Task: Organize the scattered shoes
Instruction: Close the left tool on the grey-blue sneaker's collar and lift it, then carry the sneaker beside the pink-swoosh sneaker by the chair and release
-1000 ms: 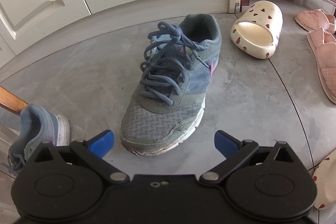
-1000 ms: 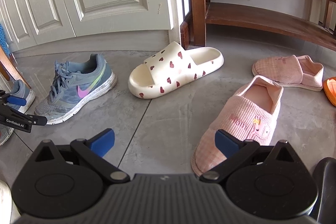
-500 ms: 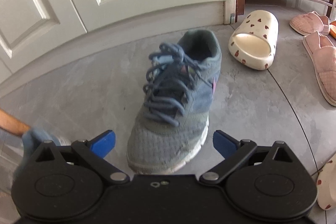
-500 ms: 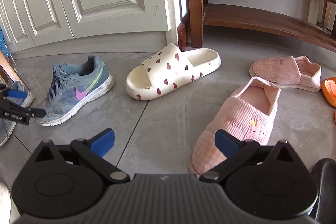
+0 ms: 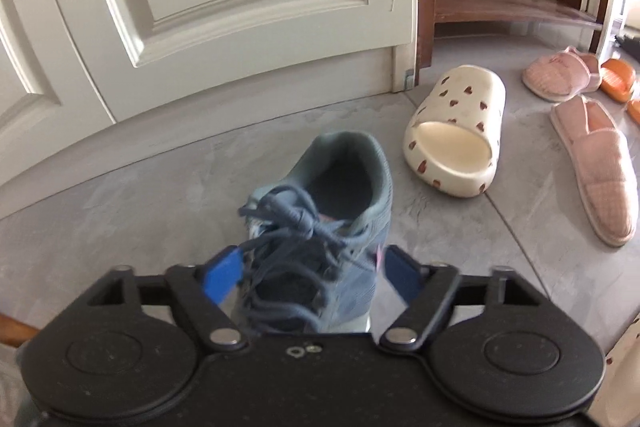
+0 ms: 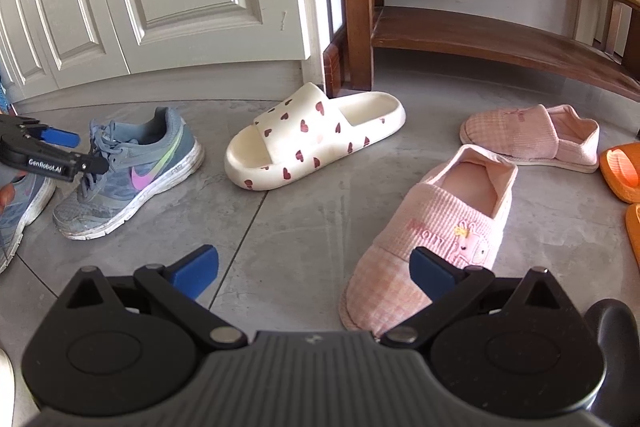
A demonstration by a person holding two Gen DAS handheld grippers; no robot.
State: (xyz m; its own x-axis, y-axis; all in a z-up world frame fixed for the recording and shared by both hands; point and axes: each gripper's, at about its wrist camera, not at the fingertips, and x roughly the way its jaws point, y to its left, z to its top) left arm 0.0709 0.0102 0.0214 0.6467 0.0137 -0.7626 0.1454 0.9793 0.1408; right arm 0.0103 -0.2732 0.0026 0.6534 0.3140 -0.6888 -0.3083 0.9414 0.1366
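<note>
A grey-blue sneaker (image 5: 320, 227) with blue laces lies on the grey floor, heel toward the white door. My left gripper (image 5: 310, 273) straddles its laced middle, blue pads on either side, jaws narrowed around it; contact is not clear. The right wrist view shows that gripper (image 6: 78, 151) over the sneaker (image 6: 132, 171). My right gripper (image 6: 314, 269) is open and empty above the floor, near a pink slipper (image 6: 436, 231).
A cream slide with red hearts (image 6: 312, 137) lies by the wooden shoe rack (image 6: 480, 35). A second pink slipper (image 6: 528, 135) and orange sandals (image 6: 620, 171) lie at right. A matching sneaker (image 6: 20, 203) sits at far left.
My left gripper has moved forward over the sneaker's toe to its laces, and its jaws have narrowed around the shoe. The right gripper has barely moved.
</note>
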